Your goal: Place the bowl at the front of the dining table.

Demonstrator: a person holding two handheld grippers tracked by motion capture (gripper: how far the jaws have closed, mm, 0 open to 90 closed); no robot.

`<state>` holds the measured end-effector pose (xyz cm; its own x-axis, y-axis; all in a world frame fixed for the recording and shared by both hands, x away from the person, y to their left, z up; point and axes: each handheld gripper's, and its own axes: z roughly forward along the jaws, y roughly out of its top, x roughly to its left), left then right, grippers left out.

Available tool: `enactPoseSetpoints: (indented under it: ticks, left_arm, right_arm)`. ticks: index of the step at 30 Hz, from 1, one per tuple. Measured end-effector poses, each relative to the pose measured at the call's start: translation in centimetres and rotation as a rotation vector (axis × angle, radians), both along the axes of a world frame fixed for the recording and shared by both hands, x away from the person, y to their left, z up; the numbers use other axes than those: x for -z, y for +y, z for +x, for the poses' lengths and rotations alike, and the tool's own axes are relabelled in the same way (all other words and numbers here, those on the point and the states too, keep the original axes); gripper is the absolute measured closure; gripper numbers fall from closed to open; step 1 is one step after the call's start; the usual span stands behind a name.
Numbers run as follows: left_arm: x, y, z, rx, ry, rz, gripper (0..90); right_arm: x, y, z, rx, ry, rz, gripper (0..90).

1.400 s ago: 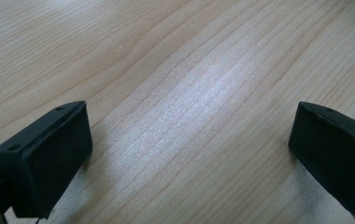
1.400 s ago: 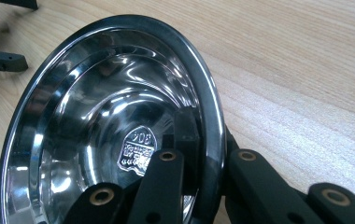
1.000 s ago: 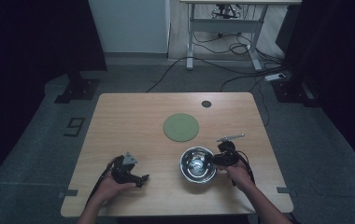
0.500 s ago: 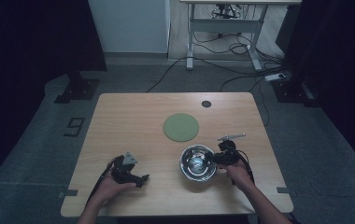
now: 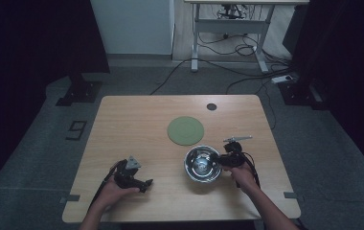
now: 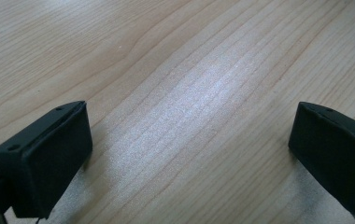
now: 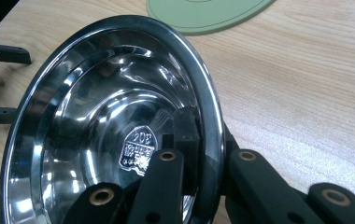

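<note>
A shiny steel bowl point(image 5: 201, 164) rests on the wooden table point(image 5: 132, 120) near its front right. My right gripper point(image 5: 221, 160) is shut on the bowl's right rim. In the right gripper view one jaw lies inside the bowl point(image 7: 110, 107) and the other outside, and the gripper point(image 7: 210, 140) pinches the rim between them. A flat round green mat point(image 5: 186, 130) lies just behind the bowl, and its edge point(image 7: 208, 14) shows at the top of that view. My left gripper point(image 5: 144, 183) sits at the front left, open, with bare wood between its jaws point(image 6: 189, 144).
A small dark disc point(image 5: 211, 106) lies near the table's far edge. Behind the table stands a white desk frame point(image 5: 228, 28) with cables on the floor. Dark curtains hang at both sides. The other hand's gripper tips point(image 7: 7, 53) show beyond the bowl.
</note>
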<state>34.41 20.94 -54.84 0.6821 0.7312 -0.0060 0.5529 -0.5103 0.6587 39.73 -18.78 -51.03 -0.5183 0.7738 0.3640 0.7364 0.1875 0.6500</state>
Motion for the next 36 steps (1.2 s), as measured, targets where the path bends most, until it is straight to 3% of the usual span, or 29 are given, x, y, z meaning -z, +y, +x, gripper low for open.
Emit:
enactPoseSetpoints:
  ticks: [20, 36]
  left_arm:
    - [0.0, 0.0, 0.0, 0.002, 0.0, 0.0, 0.0]
    - [0.0, 0.0, 0.0, 0.0, 0.0, 0.0, 0.0]
  right_arm:
    - [-0.3, 0.1, 1.1, 0.021, -0.017, -0.003, 86.9]
    - [-1.8, -0.1, 2.1, 0.049, -0.024, 0.04, 87.0]
